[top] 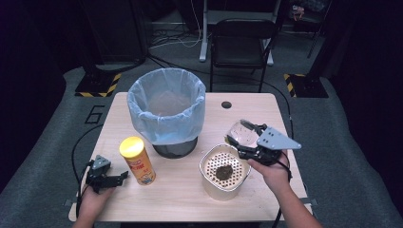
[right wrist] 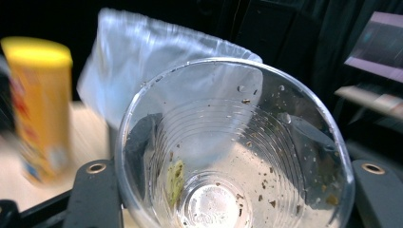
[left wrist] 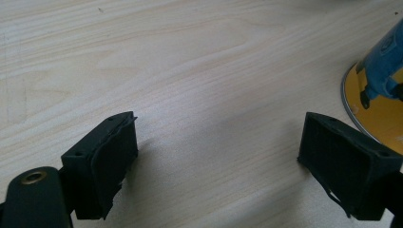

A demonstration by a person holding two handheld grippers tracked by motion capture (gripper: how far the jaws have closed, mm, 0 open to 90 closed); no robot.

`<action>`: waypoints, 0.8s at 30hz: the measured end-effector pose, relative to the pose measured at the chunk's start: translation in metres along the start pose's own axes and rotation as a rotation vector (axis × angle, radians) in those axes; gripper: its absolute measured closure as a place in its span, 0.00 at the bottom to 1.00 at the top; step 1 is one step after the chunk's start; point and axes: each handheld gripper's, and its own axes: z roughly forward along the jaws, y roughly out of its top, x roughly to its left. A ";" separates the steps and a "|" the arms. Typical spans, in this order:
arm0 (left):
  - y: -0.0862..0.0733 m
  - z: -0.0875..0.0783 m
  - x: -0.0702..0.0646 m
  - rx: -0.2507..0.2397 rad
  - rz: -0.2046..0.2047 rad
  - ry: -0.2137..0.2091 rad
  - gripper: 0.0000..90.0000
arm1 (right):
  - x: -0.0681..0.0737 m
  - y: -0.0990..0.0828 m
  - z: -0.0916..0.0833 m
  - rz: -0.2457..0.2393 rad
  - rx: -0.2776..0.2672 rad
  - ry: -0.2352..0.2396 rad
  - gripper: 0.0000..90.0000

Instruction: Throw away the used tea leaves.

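My right gripper [top: 240, 138] is shut on a clear plastic cup [top: 242, 132], held tilted above the table beside a round metal strainer pot [top: 207, 176]. The pot's perforated insert carries a dark clump of wet residue [top: 224, 172]. In the right gripper view the cup [right wrist: 233, 147] faces the camera, with small brown specks and a green bit stuck inside. My left gripper [top: 121, 177] rests on the table at the front left, open, with bare wood between its jaws [left wrist: 216, 156]. A yellow snack can [top: 137, 160] stands just right of it, and its base [left wrist: 375, 95] appears in the left gripper view.
A dark bin lined with a pale blue bag [top: 166, 110] stands at the back middle of the wooden table [top: 247, 107]. A small round hole [top: 226, 104] marks the tabletop behind. A black chair [top: 240, 45] stands beyond the table on grey floor.
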 end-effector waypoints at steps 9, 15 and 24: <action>0.000 0.000 0.000 0.001 0.001 0.000 0.14 | -0.026 0.033 -0.003 0.194 -0.058 0.071 0.38; 0.000 0.000 0.000 0.001 0.001 0.000 0.14 | -0.025 0.053 -0.003 0.146 -0.052 0.070 0.38; 0.000 0.000 0.000 0.001 0.002 0.000 0.14 | -0.017 0.063 0.013 0.093 -0.023 0.092 0.38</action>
